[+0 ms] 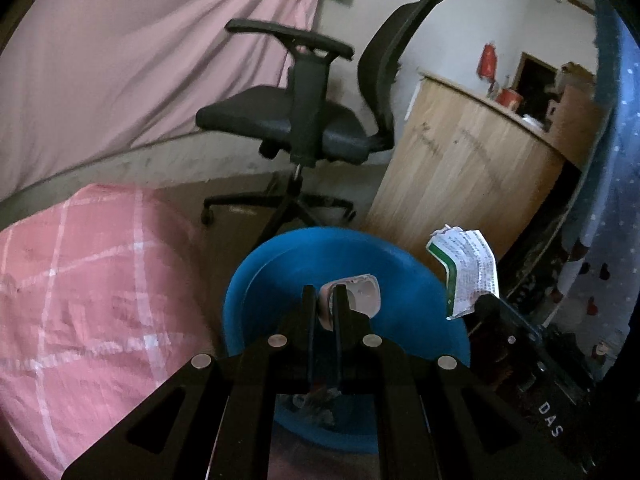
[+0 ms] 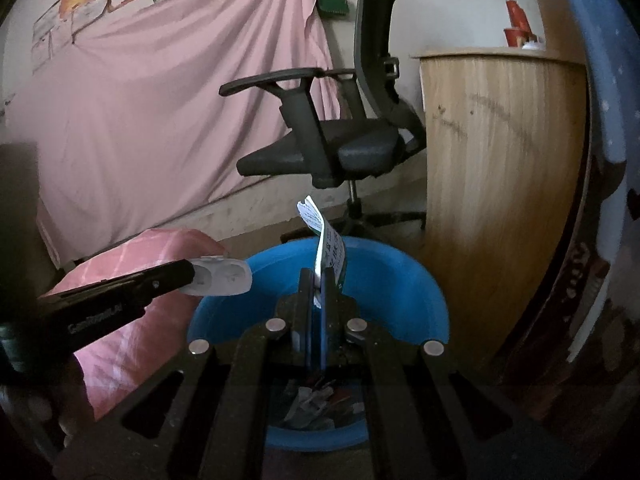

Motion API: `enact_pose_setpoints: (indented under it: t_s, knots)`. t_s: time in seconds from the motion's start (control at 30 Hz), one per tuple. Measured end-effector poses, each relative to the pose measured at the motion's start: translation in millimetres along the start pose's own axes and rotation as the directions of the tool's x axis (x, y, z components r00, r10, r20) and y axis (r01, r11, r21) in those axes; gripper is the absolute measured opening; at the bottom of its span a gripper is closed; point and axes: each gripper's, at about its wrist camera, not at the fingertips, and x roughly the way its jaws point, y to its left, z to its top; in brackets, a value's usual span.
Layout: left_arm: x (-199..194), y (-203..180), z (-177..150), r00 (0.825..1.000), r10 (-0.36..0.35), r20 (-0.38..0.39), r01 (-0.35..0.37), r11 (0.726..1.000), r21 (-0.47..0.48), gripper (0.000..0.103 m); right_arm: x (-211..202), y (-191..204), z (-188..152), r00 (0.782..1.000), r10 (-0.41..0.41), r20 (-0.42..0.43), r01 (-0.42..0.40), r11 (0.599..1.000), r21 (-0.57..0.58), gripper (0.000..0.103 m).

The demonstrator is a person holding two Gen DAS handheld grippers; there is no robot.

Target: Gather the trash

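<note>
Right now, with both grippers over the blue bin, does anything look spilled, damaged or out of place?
Nothing looks spilled. The left gripper is shut on a white plastic wrapper and the right gripper on a creased printed paper, both over the blue bin, which already holds crumpled scraps. Only the paper looks crumpled, as trash would.

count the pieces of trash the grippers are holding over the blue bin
2. A white plastic blister pack sits in the left gripper and a printed paper leaflet in the right gripper, both over the blue bin; more scraps lie inside it.
</note>
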Motion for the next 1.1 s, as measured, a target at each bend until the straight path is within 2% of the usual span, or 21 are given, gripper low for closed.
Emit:
enact_pose_setpoints:
  t_s: [0.13, 0.4, 0.97, 1.03, 1.1]
  knots:
    - [7, 5, 0, 0.999, 0.020, -0.047, -0.021, 1.000, -0.019, 0.005, 7, -2, 0, 1.000, 0.005, -0.024, -0.005, 1.000, 0.004, 0.027]
    - [13, 11, -2, 0.996, 0.031, -0.088, -0.033, 0.999, -0.028, 0.010, 14, -6, 0, 0.999, 0.009, -0.049, -0.008, 0.999, 0.033, 0.030]
    - [-8, 22, -2, 0.995, 0.076, -0.060, -0.077, 0.997, -0.024, 0.011, 10, -4, 9, 0.999, 0.006, -0.032, -0.005, 1.000, 0.030, 0.031]
    - [-13, 24, -2, 0.995, 0.079, -0.053, -0.081, 0.996, -0.027, 0.012, 7, -1, 11, 1.000, 0.001, -0.023, -0.001, 1.000, 0.021, 0.034]
    - [-19, 25, -1, 0.995, 0.085, -0.044, -0.086, 0.996, -0.029, 0.016, 4, 0, 13, 1.000, 0.000, -0.012, 0.000, 1.000, 0.018, 0.038]
